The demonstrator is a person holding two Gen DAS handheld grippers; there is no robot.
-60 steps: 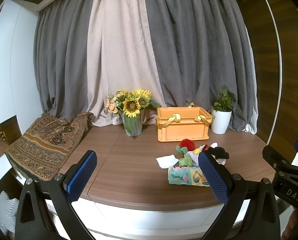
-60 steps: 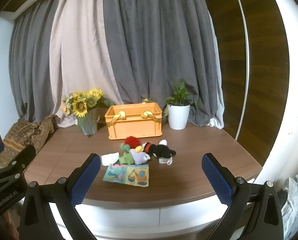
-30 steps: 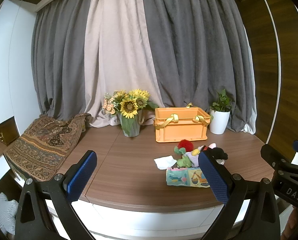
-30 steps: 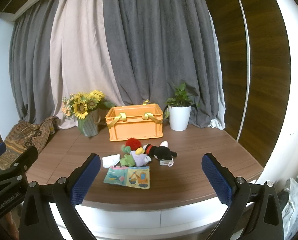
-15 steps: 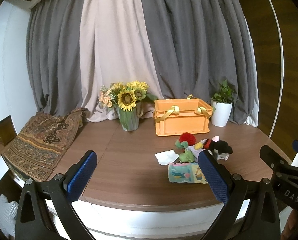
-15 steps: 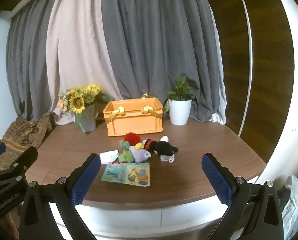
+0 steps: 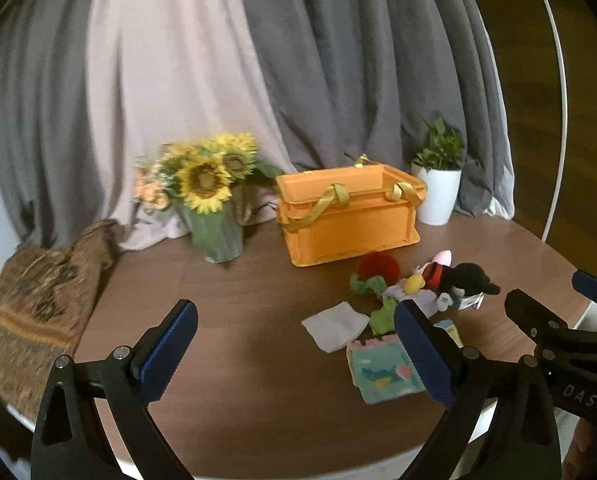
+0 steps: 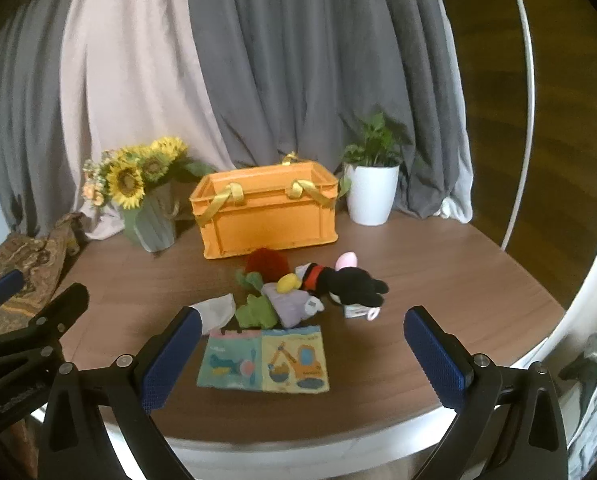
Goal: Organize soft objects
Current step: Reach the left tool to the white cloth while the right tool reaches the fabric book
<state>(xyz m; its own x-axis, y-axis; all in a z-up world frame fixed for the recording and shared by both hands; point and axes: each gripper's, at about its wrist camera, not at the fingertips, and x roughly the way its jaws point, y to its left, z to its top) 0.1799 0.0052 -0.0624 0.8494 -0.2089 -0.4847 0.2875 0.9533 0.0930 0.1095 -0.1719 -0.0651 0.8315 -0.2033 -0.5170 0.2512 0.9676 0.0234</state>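
Approach step: left tool (image 7: 294, 350) and right tool (image 8: 298, 354) both spread wide, empty. Next: grab cloth book (image 8: 264, 360) off table (image 8: 438, 280), drop into orange crate (image 8: 266, 212).

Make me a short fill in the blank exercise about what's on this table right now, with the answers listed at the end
1. The crate behind the soft toys is colored ____.
2. The white pot beside the crate holds a green ____.
3. Both the left gripper and the right gripper are ____ and hold nothing.
4. The cloth book lies ____ on the table, showing an excavator picture.

Answers: orange; plant; open; open
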